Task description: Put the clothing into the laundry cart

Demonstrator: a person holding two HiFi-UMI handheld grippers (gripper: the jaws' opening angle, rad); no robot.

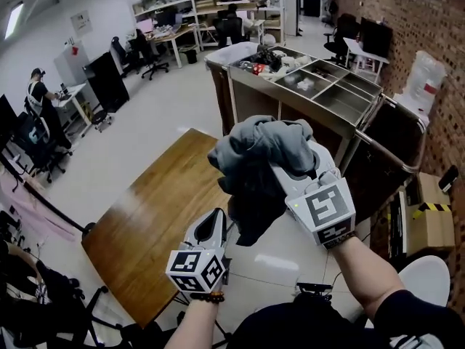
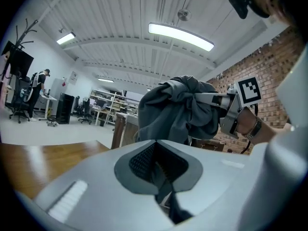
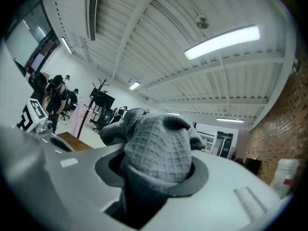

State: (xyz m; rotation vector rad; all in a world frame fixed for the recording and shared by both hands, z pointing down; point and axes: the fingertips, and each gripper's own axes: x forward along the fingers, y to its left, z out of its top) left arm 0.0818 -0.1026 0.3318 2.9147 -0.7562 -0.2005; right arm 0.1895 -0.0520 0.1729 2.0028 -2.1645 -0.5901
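A grey waffle-knit garment (image 1: 261, 147) is bunched up and held high over the floor, with my right gripper (image 1: 289, 155) shut on it; its darker end hangs down toward my left gripper (image 1: 216, 220). In the right gripper view the cloth (image 3: 156, 150) fills the jaws. The left gripper view shows the bundle (image 2: 178, 112) ahead and above, and my left gripper (image 2: 159, 179) has its jaws together below it; I cannot tell whether any cloth is caught in them. The laundry cart (image 1: 341, 118), metal-topped with open compartments, stands just beyond the garment.
A wooden table (image 1: 156, 220) lies to the left below the grippers. A brick wall, a cardboard box (image 1: 430, 227) and a white round seat (image 1: 429, 282) are on the right. Desks, office chairs and people fill the far left; shelving stands at the back.
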